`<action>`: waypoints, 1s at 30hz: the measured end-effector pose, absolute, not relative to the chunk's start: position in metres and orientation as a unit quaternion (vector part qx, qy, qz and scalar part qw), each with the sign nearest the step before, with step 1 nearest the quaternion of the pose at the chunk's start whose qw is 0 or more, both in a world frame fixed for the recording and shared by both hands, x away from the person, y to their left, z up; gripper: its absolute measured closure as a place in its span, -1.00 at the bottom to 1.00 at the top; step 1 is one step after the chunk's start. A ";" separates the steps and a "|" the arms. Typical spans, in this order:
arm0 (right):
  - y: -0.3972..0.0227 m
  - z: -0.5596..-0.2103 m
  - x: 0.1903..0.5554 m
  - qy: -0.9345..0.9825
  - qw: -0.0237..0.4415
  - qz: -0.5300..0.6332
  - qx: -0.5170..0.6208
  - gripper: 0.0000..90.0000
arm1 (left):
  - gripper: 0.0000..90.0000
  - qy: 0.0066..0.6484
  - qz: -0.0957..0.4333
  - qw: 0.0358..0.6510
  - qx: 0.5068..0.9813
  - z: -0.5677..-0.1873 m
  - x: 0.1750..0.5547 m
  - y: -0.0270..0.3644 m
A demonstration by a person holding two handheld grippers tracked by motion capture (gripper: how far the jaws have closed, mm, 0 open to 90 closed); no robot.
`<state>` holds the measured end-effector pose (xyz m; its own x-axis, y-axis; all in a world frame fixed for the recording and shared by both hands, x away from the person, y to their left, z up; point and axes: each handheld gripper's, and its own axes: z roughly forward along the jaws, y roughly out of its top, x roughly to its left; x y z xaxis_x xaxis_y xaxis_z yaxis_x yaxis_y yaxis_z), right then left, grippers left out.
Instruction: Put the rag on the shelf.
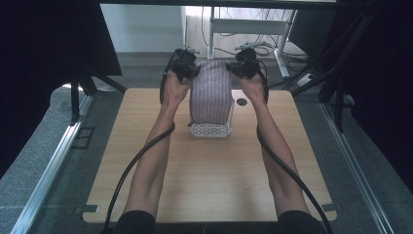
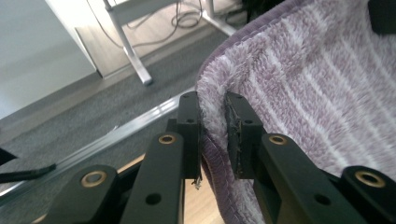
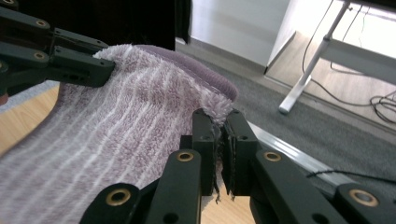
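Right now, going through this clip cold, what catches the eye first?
A purple striped towel held up over the far middle of the wooden table, the left gripper and right gripper each clamped on an upper corner. Its lower end hangs into a white mesh basket beneath.

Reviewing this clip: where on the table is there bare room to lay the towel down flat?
The wooden table is bare in front of the white perforated basket, between the forearms, and along both side edges. The far middle is crowded: the left gripper and right gripper hold the purple striped towel over the basket.
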<state>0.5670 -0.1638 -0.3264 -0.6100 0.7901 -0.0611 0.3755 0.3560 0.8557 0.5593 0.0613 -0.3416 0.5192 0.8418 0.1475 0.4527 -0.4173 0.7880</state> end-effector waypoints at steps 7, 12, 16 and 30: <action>-0.162 -0.350 0.573 0.800 0.227 0.404 0.382 0.87 | 0.65 0.419 0.251 0.327 0.809 -0.358 0.563 0.059; -0.159 -0.363 0.576 0.810 0.212 0.384 0.389 0.63 | 0.21 0.450 0.244 0.301 0.805 -0.368 0.566 0.063; -0.161 -0.367 0.575 0.811 0.203 0.386 0.391 0.51 | -0.02 0.459 0.238 0.307 0.799 -0.371 0.565 0.072; -0.178 -0.367 0.564 0.795 0.171 0.420 0.403 0.04 | -0.36 0.457 0.192 0.384 0.779 -0.367 0.551 0.091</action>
